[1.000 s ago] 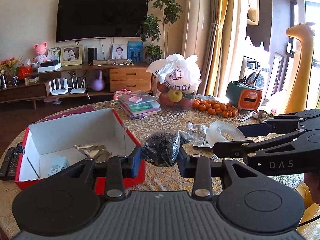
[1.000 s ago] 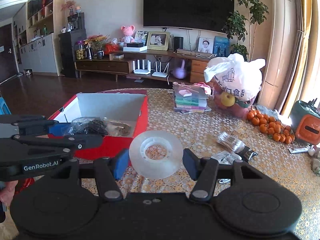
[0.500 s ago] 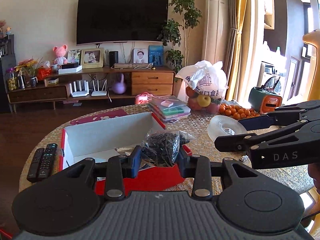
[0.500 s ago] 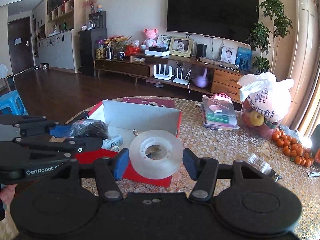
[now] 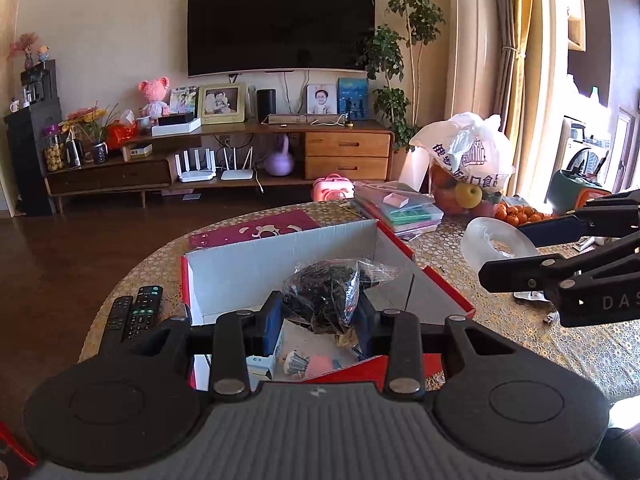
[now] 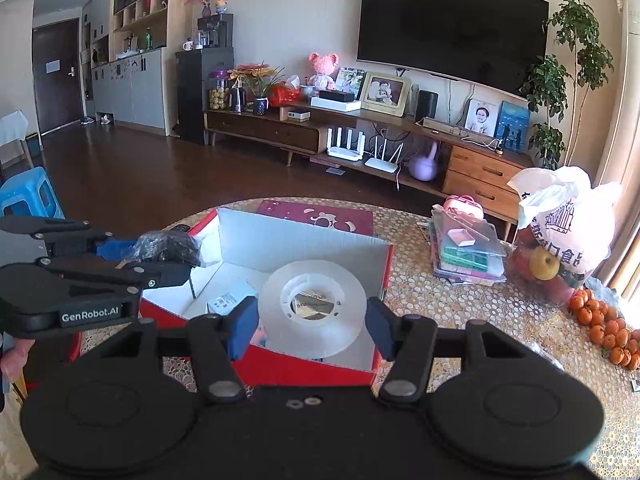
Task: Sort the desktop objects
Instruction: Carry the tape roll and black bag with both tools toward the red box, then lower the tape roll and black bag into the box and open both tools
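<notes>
Red cardboard walls frame the open box point(image 5: 424, 276) that sits on the gold-patterned surface point(image 5: 520, 332), its white inside holding a few small items — a white carton point(image 6: 230, 300) and a pink piece among them, the rest too hidden to name. Above the box, the left hand-held gripper point(image 5: 318, 322) is clamped on a clear plastic bag of dark, thin pieces point(image 5: 326, 296); the blue pads press the bag from both sides and it hangs over the box's interior. The right hand-held gripper point(image 6: 310, 330) is clamped on a translucent roll of tape point(image 6: 312, 306), held flat-on to its camera so that the hub and a bit of the box's contents show through the centre hole; the roll hangs over the near right corner of the box. From the left wrist view the roll appears to the right of the box, above the surface, with the right gripper's black arms beside it. Two black remote controls point(image 5: 134, 314) lie side by side on the surface just left of the box. Farther back rest a stack of flat plastic cases point(image 6: 468, 252), a white plastic bag of fruit point(image 6: 564, 228) and a heap of small oranges point(image 6: 604, 324) — all well apart from the box.
</notes>
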A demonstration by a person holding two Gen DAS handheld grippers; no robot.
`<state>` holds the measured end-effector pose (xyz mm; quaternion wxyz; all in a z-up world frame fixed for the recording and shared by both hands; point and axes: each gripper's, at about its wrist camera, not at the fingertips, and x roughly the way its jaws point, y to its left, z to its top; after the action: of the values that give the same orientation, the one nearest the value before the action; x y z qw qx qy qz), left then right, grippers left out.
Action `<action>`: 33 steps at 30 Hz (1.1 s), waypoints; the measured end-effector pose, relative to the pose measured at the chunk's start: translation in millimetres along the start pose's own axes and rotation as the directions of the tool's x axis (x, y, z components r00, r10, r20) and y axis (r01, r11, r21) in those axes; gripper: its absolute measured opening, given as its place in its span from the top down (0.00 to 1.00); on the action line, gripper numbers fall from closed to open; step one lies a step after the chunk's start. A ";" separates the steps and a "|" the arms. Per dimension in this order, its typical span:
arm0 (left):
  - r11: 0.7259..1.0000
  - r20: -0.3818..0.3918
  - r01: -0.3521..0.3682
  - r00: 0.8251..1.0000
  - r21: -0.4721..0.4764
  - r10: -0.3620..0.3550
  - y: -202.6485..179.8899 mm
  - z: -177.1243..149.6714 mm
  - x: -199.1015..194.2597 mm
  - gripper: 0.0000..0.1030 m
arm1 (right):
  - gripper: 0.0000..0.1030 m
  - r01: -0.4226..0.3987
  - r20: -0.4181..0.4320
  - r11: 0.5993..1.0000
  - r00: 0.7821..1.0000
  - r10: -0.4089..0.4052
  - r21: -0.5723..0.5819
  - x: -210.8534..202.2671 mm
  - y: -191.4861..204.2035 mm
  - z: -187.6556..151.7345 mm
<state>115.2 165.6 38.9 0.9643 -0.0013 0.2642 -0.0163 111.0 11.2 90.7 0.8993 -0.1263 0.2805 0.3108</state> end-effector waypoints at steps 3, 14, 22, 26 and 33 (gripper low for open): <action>1.000 -0.020 0.002 1.000 0.003 -0.002 6.1 5.2 12.3 0.66 | 0.44 0.003 -0.017 1.000 1.000 -0.003 -0.011 12.8 -0.7 3.5; 0.999 -0.130 0.001 0.991 0.054 0.006 16.5 15.8 66.7 0.66 | 0.44 -0.011 -0.085 1.000 0.996 0.009 -0.022 57.8 -6.3 11.5; 0.998 -0.220 0.015 0.975 0.061 -0.001 23.8 20.3 107.6 0.66 | 0.44 -0.018 -0.140 0.999 0.990 0.012 -0.045 88.4 -4.8 15.1; 0.998 -0.271 0.022 0.962 0.059 -0.006 28.3 24.8 131.7 0.66 | 0.44 -0.024 -0.174 0.998 0.985 0.014 -0.054 103.8 -1.6 14.5; 0.996 -0.337 0.016 0.942 0.082 0.012 26.4 28.9 167.0 0.66 | 0.44 -0.042 -0.231 0.998 0.973 0.028 -0.054 124.2 1.3 9.2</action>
<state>274.3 186.5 -21.6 0.9041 0.0419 0.4243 -0.0284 194.8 76.6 25.6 0.8512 -0.1825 0.3757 0.3179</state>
